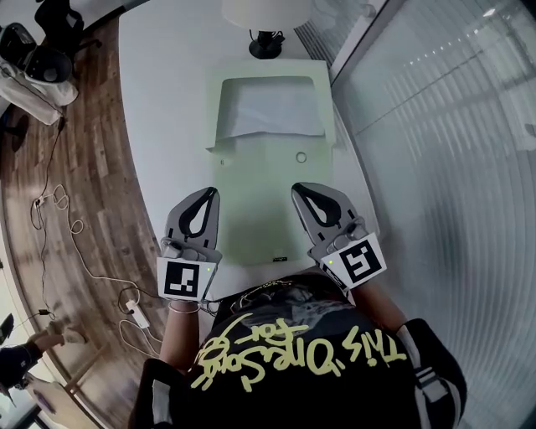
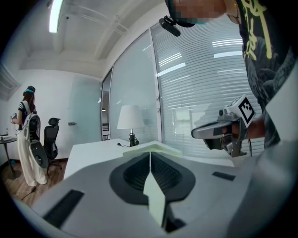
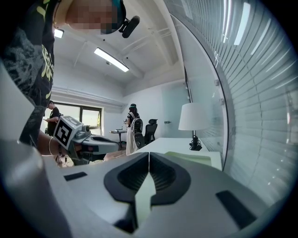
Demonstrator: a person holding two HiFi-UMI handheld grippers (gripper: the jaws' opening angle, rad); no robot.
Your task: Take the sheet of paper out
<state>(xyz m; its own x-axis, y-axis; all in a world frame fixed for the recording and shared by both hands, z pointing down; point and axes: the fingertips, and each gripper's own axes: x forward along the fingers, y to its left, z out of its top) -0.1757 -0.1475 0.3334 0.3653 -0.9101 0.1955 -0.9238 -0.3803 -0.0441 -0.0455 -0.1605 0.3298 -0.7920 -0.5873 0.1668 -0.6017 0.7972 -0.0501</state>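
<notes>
White surface [image 1: 167, 126] runs away from us in the head view, with wooden floor [image 1: 75, 167] on the left and a glass wall with blinds [image 1: 435, 151] on the right. On the surface lies a pale green folder [image 1: 268, 209]. The sheet of paper [image 1: 272, 113] shows white in the folder's far half, framed by the green edges. A lamp [image 1: 266, 17] stands beyond it, its shade cut off by the top of the picture. The left hand-held gripper [image 1: 208, 198] sits just beside the folder's near left edge. The right hand-held gripper [image 1: 301, 193] is over the folder's near right part. The paper lies well beyond both tips, farther along the surface. From above we cannot tell whether either gripper touches the folder.

In the left gripper view the jaws are closed tip to tip. Past them we see a raised green edge of the folder and the lamp, but that edge hides the paper itself. The right hand-held gripper hangs at the right of this view.

In the right gripper view the jaws also meet in a thin line. The green folder shows far off, near the lamp, and we cannot make out the paper there.
</notes>
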